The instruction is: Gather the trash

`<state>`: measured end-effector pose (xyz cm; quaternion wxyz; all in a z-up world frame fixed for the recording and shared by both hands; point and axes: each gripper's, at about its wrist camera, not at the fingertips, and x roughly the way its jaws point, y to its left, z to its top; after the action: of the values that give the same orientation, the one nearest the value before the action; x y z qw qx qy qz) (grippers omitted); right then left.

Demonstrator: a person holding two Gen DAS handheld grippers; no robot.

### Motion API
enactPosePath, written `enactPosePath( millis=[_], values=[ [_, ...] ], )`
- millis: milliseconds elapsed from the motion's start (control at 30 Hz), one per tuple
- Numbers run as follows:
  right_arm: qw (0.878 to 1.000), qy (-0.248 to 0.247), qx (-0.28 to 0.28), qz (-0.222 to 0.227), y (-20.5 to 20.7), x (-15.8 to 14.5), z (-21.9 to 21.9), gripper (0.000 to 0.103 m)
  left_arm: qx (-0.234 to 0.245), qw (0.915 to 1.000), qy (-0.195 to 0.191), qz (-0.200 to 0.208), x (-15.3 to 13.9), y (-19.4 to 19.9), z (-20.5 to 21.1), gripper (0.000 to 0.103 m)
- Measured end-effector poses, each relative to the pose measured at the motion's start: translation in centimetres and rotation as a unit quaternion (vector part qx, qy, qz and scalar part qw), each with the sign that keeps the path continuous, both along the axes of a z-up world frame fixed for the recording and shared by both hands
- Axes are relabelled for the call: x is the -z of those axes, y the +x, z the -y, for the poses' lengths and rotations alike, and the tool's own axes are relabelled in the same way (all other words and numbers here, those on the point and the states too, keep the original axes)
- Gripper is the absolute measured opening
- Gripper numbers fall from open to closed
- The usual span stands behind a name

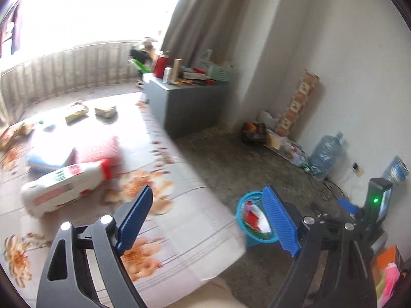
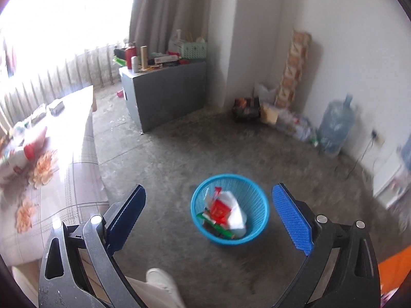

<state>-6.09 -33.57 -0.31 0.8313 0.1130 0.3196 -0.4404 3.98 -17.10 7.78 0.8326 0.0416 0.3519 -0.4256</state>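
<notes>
The room has a grey concrete floor (image 2: 179, 154), a white wall and a bed (image 1: 179, 218) with a flowery sheet by a bright window. On the floor sits my blue basket (image 2: 230, 209), and I can see wrappers (image 2: 221, 211) and a white bag already inside it. My right gripper (image 2: 209, 218) hangs above the basket with its jaws wide apart and nothing between them. My left gripper (image 1: 213, 220) is open too, also empty, and it points across the edge of the bed. More trash is left on the bed: a white and red packet (image 1: 64, 184) lies there, with some smaller packs (image 1: 77, 113) farther off by the window. The picture is blurry, so I cannot tell just what each one is. I think I am between pieces now, with some trash in the basket and my claws free. Next I should reach down to the white and red packet, get the jaws on both sides of it, and squeeze.
</notes>
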Motion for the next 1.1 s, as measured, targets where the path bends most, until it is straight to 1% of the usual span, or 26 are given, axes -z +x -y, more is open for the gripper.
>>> enactPosePath(
  millis=[67,133,167,200,267,300,367,467,533,600,667,700,733,767,800,833,867,933,1000,1100],
  values=[
    [1.000,-0.016,-0.021,0.000,1.0,-0.8,-0.9,0.095,-0.031,0.9995,-0.001,0.000,0.1,0.6,-2.9,0.085],
    [0.998,-0.016,-0.053,0.022,1.7,-1.5,-1.3,0.095,-0.066,0.9978,-0.003,-0.003,0.4,1.2,-6.0,0.085],
    [0.996,-0.007,-0.077,0.039,2.2,-1.8,-1.6,0.095,-0.083,0.9965,-0.004,-0.004,0.6,1.5,-7.4,0.085],
    [0.993,0.005,-0.101,0.058,2.5,-2.1,-1.9,0.095,-0.100,0.9949,-0.006,-0.006,0.8,1.9,-8.9,0.085],
    [0.980,0.044,-0.161,0.108,3.3,-2.4,-2.3,0.095,-0.130,0.9914,-0.013,-0.010,1.2,2.8,-11.7,0.085],
    [0.974,0.063,-0.179,0.124,3.8,-2.5,-2.3,0.095,-0.144,0.9894,-0.015,-0.011,1.4,3.1,-12.9,0.085],
    [0.963,0.104,-0.206,0.138,5.5,-2.6,-2.5,0.095,-0.167,0.9856,-0.022,-0.012,1.8,4.0,-15.1,0.085],
    [0.939,0.182,-0.249,0.153,8.1,-2.4,-3.2,0.095,-0.195,0.9801,-0.031,-0.019,2.3,5.9,-17.7,0.085],
    [0.918,0.242,-0.264,0.169,9.5,-1.8,-3.2,0.095,-0.211,0.9767,-0.036,-0.014,2.4,7.4,-18.6,0.085],
    [0.896,0.297,-0.274,0.182,10.9,-1.3,-3.5,0.095,-0.224,0.9740,-0.031,-0.008,2.7,9.7,-19.0,0.085],
    [0.873,0.356,-0.274,0.192,12.5,-0.3,-3.2,0.094,-0.246,0.9689,-0.020,-0.017,3.3,12.7,-18.6,0.085],
    [0.864,0.379,-0.269,0.192,13.7,-0.1,-3.6,0.092,-0.253,0.9671,-0.017,-0.021,3.8,14.4,-18.5,0.084],
    [0.857,0.399,-0.265,0.191,14.6,0.2,-3.8,0.091,-0.264,0.9641,-0.006,-0.023,4.3,15.9,-18.3,0.080],
    [0.852,0.411,-0.263,0.191,15.4,-0.1,-4.9,0.090,-0.274,0.9611,0.009,-0.031,5.0,17.7,-18.1,0.077],
    [0.849,0.419,-0.261,0.192,16.1,0.1,-5.1,0.090,-0.277,0.9599,0.014,-0.039,5.6,19.2,-17.8,0.074],
    [0.847,0.423,-0.258,0.192,16.8,0.3,-5.2,0.090,-0.280,0.9588,0.019,-0.045,6.3,20.5,-17.7,0.068],
    [0.846,0.428,-0.252,0.192,17.6,0.5,-5.2,0.090,-0.284,0.9569,0.028,-0.053,6.9,21.7,-17.6,0.066],
    [0.843,0.437,-0.247,0.196,18.4,0.6,-5.1,0.089,-0.279,0.9566,0.043,-0.072,8.4,23.7,-17.2,0.062],
    [0.840,0.447,-0.238,0.196,19.5,0.9,-5.1,0.089,-0.265,0.9579,0.063,-0.090,9.7,24.4,-16.8,0.059],
    [0.836,0.459,-0.232,0.192,20.6,1.5,-5.4,0.088,-0.238,0.9637,0.065,-0.102,10.4,23.8,-16.6,0.059]
  ],
)
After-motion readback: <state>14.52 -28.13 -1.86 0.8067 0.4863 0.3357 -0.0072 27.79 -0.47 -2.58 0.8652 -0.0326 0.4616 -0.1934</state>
